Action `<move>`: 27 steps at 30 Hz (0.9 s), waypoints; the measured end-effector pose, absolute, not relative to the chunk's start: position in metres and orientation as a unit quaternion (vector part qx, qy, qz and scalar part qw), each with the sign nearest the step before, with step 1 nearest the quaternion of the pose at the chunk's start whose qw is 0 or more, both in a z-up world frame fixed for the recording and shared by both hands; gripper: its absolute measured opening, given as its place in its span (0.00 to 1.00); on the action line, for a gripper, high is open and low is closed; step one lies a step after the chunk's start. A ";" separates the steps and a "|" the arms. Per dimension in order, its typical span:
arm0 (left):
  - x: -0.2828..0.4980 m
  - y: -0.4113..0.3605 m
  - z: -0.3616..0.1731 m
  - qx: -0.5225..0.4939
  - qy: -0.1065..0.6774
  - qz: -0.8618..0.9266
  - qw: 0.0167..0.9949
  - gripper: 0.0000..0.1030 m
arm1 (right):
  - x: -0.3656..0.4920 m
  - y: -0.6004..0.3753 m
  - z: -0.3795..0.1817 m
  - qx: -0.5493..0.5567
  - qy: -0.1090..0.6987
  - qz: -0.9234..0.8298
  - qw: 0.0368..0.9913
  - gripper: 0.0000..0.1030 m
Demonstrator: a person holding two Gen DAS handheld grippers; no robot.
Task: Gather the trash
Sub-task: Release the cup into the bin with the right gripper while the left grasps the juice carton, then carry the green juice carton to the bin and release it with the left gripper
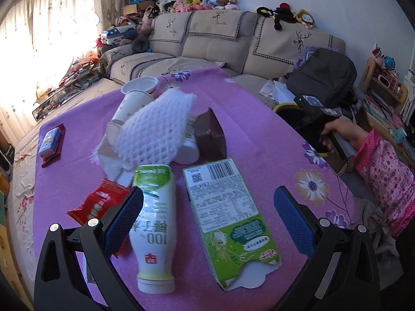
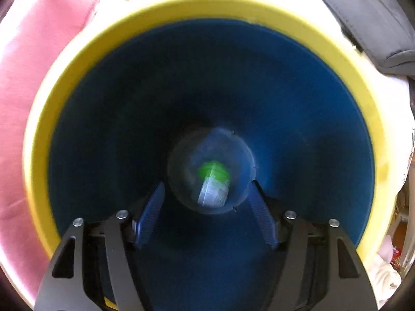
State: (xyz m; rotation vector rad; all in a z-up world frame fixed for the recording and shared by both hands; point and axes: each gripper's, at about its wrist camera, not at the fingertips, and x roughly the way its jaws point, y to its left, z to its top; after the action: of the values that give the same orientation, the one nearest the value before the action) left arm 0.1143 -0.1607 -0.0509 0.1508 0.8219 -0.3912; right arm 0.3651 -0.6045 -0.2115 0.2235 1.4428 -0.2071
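Observation:
My left gripper (image 1: 208,203) is open above the purple tablecloth (image 1: 246,98). Between its fingers lie a white and green bottle (image 1: 153,223) and a torn green carton (image 1: 228,212). A red wrapper (image 1: 98,202) lies left of the bottle. Behind them sit a white foam net (image 1: 155,127) over paper cups (image 1: 132,103) and a brown box (image 1: 210,134). My right gripper (image 2: 206,199) is open, pointing down into a blue bin with a yellow rim (image 2: 77,59). A green and white container (image 2: 214,184) lies blurred at the bin's bottom.
A blue tissue pack (image 1: 50,140) lies on the table's far left. The right hand-held gripper (image 1: 319,116) hovers over the bin (image 1: 285,107) off the table's right edge. A beige sofa (image 1: 220,44) and a dark backpack (image 1: 324,75) stand behind. Pink cloth (image 2: 31,77) lies left of the bin.

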 end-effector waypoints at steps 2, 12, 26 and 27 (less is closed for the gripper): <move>0.111 -0.171 -0.057 0.072 0.408 -0.196 0.889 0.97 | 0.356 -0.602 -0.192 0.096 0.637 -0.093 0.759 0.62; 0.120 -0.207 -0.096 0.071 0.466 -0.150 0.869 0.96 | 0.271 -0.572 -0.127 0.092 0.530 -0.041 0.842 0.65; 0.151 -0.213 -0.144 0.058 0.515 -0.079 0.851 0.83 | 0.213 -0.557 -0.112 0.080 0.484 -0.001 0.872 0.68; 0.151 -0.213 -0.143 0.060 0.512 -0.078 0.853 0.81 | 0.211 -0.557 -0.111 0.081 0.482 -0.001 0.873 0.68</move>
State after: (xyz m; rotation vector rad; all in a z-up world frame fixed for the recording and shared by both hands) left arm 0.1511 -0.2126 -0.1434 0.1254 1.0776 -0.1636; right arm 0.2113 -0.5567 -0.1108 0.1695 1.0065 -0.0013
